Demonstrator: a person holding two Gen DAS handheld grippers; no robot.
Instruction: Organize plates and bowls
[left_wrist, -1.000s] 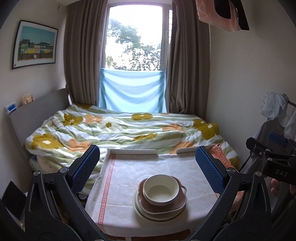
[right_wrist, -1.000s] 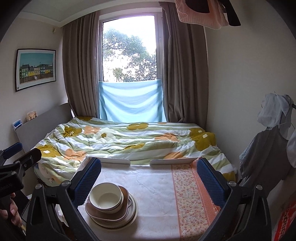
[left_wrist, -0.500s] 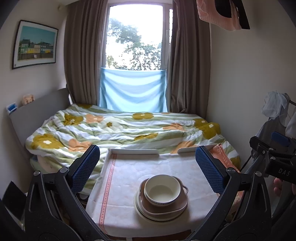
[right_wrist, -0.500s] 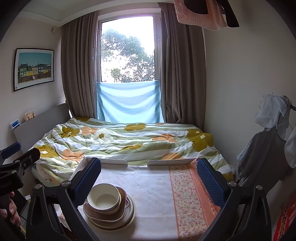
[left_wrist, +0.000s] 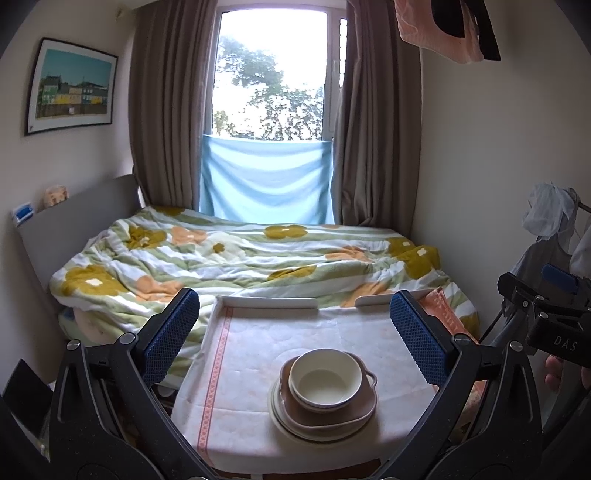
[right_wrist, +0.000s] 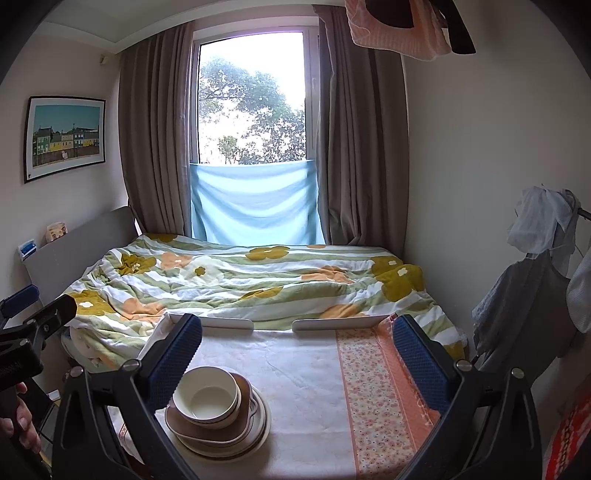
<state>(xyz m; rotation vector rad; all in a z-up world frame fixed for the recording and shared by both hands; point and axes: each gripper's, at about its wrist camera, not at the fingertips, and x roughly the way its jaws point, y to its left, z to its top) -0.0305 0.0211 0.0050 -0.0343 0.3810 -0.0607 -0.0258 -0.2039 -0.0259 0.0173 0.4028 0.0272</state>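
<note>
Dishes are found nested in one stack (left_wrist: 325, 402) on the table (left_wrist: 258, 354), toward the near edge and closer to its right side in the left wrist view; in the right wrist view the same stack (right_wrist: 218, 417) sits by the near-left corner. Order is largest at the bottom: pale plates (left_wrist: 284, 421) underneath, a brown handled dish (left_wrist: 364, 400) on them, a cream bowl (left_wrist: 325, 380) on top, upright and seated inside the brown dish. Stacking by size is judged deliberate: footprint is kept small and the load stable, so the organizing looks largely done or at a staging point. A patterned cloth (right_wrist: 376, 387) covers the table; the rest of the cloth is bare, and a raised white rail (left_wrist: 269, 302) is seen along the far edge, beyond which a bed with a flowered quilt (left_wrist: 240, 254) lies. Left gripper (left_wrist: 295, 332): jaws spread wide, nothing between the blue pads (left_wrist: 171, 332), no contact with any dish; it is held back from the near edge, above the stack. Right gripper (right_wrist: 297, 354): jaws likewise spread wide, empty, touching nothing; the stack is seen just beside its left pad (right_wrist: 173, 360) in the picture, actual clearance cannot be told.
</note>
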